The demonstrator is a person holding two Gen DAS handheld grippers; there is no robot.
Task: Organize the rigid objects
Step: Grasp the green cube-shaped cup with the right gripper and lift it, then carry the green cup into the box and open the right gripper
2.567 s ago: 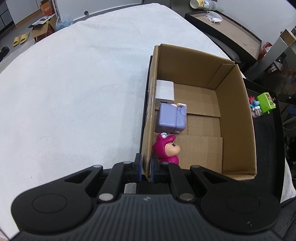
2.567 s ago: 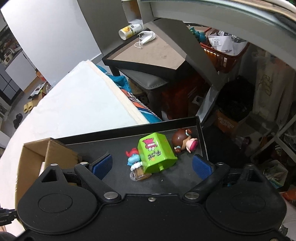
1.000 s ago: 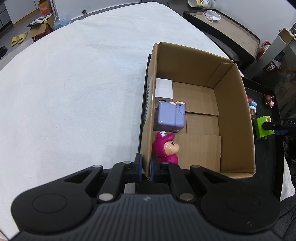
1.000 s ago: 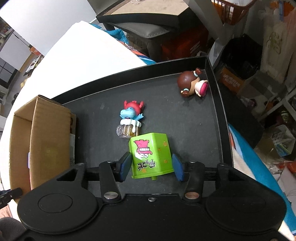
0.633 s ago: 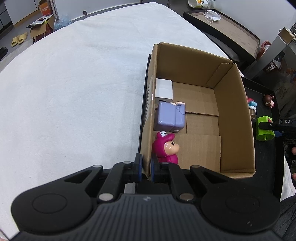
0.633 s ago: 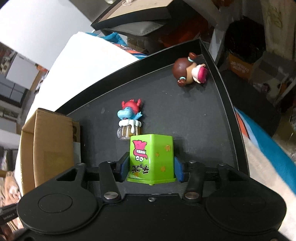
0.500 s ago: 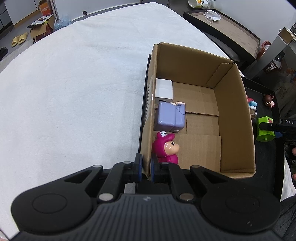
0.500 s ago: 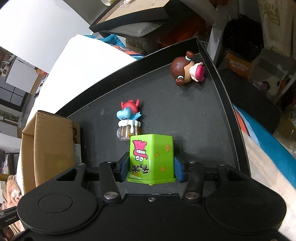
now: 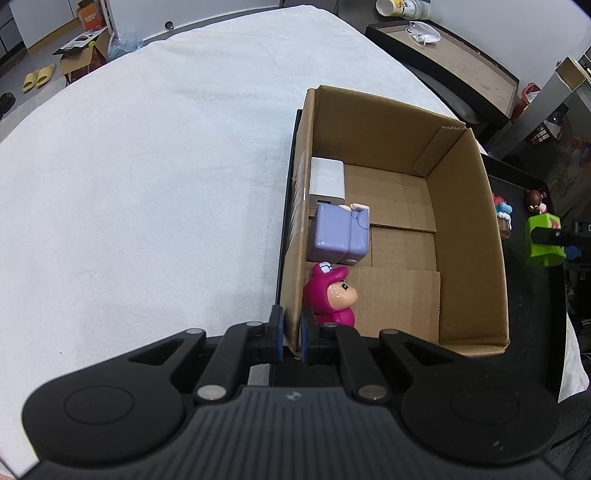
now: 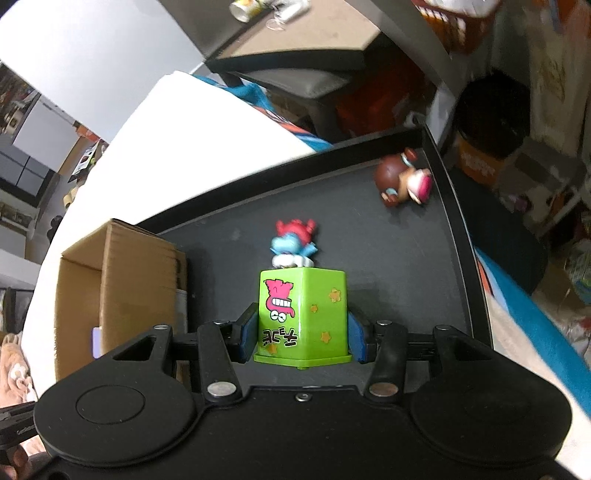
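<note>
While clamped in right gripper (image 10: pixel 302 334) jaws, green box (image 10: pixel 303 317): pink face sticker, yellow stars.

box (image 9: pixel 469 236) on tray (image 10: pixel 399 258) | three toys in box (along left wall)

This looks like a lived-in room of a home used partly for storage. A wide surface (image 9: pixel 147 184) under a white fleecy cover fills most of the left wrist view, and beyond its far edge a pair of yellow slippers (image 9: pixel 37 75) lies on a grey floor beside an open cardboard carton (image 9: pixel 83 64). A low dark side table (image 9: pixel 443 62) carries a face mask (image 9: pixel 423 31) and a toppled cup (image 9: pixel 395 5). The right wrist view shows a red plastic basket (image 10: pixel 458 22), bags, clothes and boxes crowded under shelving, plus a bright blue patterned blanket (image 10: pixel 258 96).
</note>
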